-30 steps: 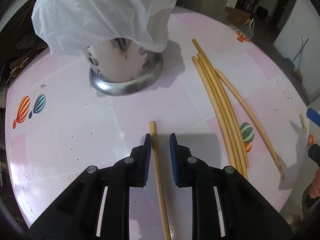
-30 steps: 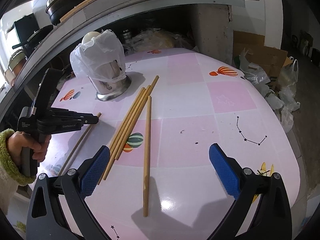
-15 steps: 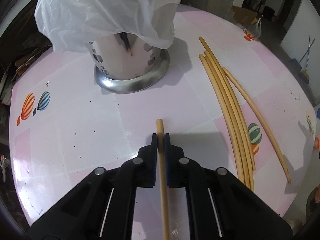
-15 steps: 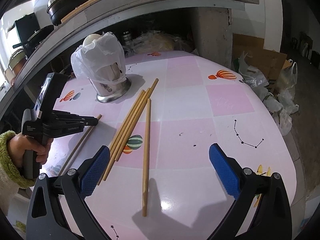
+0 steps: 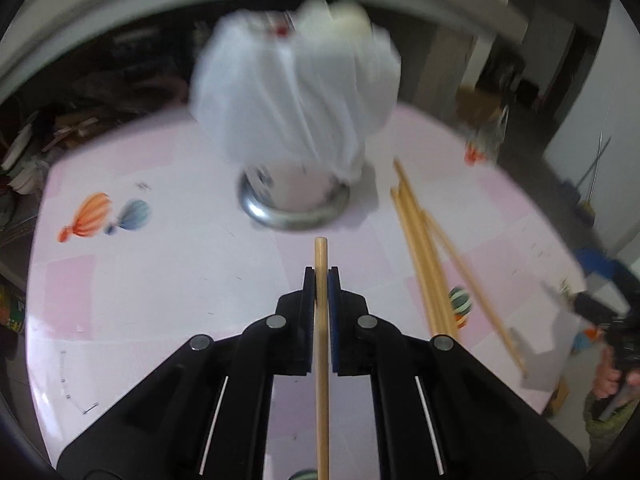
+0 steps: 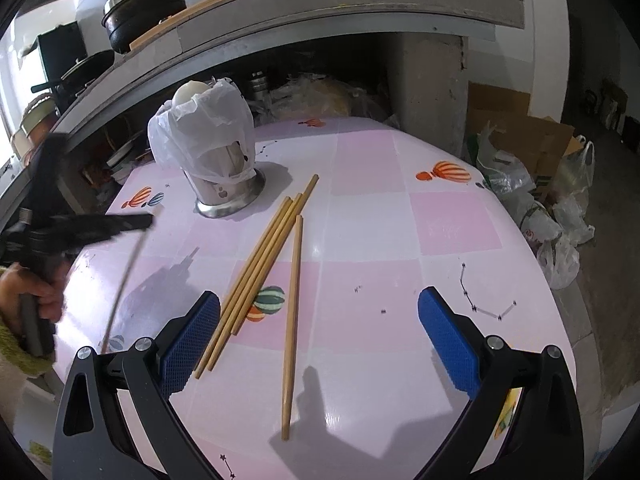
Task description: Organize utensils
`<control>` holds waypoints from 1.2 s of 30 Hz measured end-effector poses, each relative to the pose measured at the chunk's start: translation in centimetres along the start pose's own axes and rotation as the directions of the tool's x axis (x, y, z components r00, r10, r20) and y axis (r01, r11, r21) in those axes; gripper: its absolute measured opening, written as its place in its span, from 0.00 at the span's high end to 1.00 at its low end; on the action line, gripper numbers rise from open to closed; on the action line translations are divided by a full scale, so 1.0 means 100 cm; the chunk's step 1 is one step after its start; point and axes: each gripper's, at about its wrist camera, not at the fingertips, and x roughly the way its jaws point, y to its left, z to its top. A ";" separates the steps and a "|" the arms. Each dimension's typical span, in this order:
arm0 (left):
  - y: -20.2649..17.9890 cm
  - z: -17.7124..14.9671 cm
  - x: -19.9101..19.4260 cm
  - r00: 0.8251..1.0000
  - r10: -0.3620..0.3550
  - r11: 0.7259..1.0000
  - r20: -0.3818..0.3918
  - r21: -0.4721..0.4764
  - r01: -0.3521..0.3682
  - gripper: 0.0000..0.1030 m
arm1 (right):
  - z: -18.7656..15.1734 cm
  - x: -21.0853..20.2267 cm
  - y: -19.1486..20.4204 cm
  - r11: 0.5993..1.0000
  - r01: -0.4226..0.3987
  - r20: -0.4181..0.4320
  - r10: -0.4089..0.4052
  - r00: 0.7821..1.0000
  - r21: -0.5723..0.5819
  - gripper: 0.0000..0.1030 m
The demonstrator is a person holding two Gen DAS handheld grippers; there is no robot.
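My left gripper is shut on one wooden chopstick, held lifted above the pink table and pointing at the steel utensil holder, which has a white plastic bag over its top. In the right wrist view the left gripper holds that chopstick tilted in the air, blurred. Several more chopsticks lie in a bundle mid-table, with one apart beside them. My right gripper is open and empty above the table's near side.
The holder stands at the back left of the round pink table. A counter with pots runs behind. Plastic bags and cardboard lie on the floor to the right.
My left gripper closed on the chopstick, then lifted it off the table and drew back from the holder. The right gripper stayed open and almost still.
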 end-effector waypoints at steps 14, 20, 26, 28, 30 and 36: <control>0.032 -0.016 -0.115 0.970 -0.034 0.993 0.239 -0.103 0.060 0.95 | 0.046 0.114 0.015 0.995 -0.084 -0.280 0.067 0.958 -0.051 0.62; 0.045 -0.027 -0.126 0.966 -0.052 0.988 0.252 -0.126 0.086 0.95 | 0.056 0.148 0.026 0.992 -0.050 -0.351 0.005 0.936 -0.119 0.74; 0.050 -0.029 -0.127 0.964 -0.073 0.986 0.256 -0.128 0.109 0.95 | 0.063 0.165 0.036 0.982 -0.018 -0.377 -0.055 0.925 -0.187 0.82; 0.051 -0.030 -0.125 0.963 -0.077 0.986 0.258 -0.125 0.112 0.95 | 0.065 0.167 0.037 0.981 -0.012 -0.377 -0.063 0.924 -0.195 0.84; 0.052 -0.030 -0.125 0.963 -0.080 0.985 0.258 -0.126 0.116 0.95 | 0.067 0.168 0.039 0.979 -0.012 -0.382 -0.069 0.921 -0.206 0.85; 0.053 -0.031 -0.124 0.962 -0.084 0.984 0.261 -0.131 0.122 0.95 | 0.073 0.172 0.043 0.974 0.001 -0.391 -0.092 0.916 -0.226 0.93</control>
